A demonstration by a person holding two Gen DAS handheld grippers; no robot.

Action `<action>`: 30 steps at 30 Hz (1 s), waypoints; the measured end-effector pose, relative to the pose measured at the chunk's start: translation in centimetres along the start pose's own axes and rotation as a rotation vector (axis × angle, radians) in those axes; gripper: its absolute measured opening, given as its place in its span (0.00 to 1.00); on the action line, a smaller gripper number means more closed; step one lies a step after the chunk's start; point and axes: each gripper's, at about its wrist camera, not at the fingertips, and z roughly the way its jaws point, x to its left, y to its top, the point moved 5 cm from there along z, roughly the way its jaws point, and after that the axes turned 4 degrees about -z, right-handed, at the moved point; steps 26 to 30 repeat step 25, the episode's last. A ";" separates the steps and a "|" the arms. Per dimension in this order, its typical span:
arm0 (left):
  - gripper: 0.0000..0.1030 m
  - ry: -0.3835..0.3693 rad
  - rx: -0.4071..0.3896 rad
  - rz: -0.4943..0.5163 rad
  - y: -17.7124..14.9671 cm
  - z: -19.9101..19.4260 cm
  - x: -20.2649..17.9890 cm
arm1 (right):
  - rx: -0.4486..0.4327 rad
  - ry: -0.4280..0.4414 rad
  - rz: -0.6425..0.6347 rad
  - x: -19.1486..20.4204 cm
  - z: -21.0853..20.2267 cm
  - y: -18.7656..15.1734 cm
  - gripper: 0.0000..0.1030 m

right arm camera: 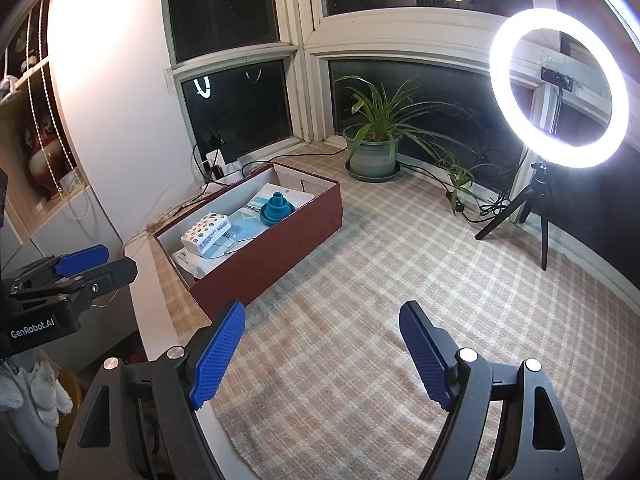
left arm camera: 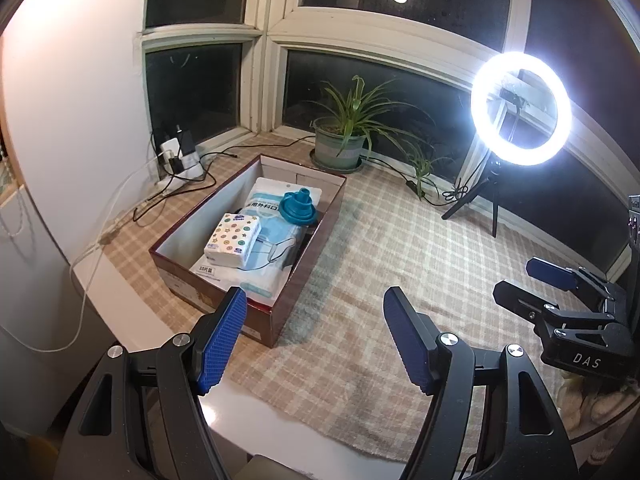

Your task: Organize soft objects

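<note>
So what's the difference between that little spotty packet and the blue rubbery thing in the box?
The tissue packet is a white rectangular block printed with coloured dots and stars; the teal funnel is round, stepped in rings, and one plain colour. The packet lies flat toward the near end of the box; the funnel sits farther back, with its spout up. Both rest on the pack of face masks inside the box.

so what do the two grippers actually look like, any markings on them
Both are matte black frames with silver screw heads and two fingers faced with blue, dimpled pads. The left gripper shows white "GenRobot.AI" lettering on its body in the right wrist view; the right gripper shows "DAS" in the left wrist view.
</note>
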 end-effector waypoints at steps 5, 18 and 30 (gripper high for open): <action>0.69 0.004 -0.029 0.016 0.0 -0.4 -0.3 | 0.002 0.001 0.000 0.0 0.0 -0.1 0.74; 0.77 0.000 0.024 0.015 -0.5 1.0 -0.8 | 0.033 -0.004 0.033 -1.6 0.5 -1.5 0.74; 0.77 -0.008 0.024 0.029 -0.6 1.5 -1.6 | 0.056 -0.027 0.065 -3.1 0.6 -2.6 0.74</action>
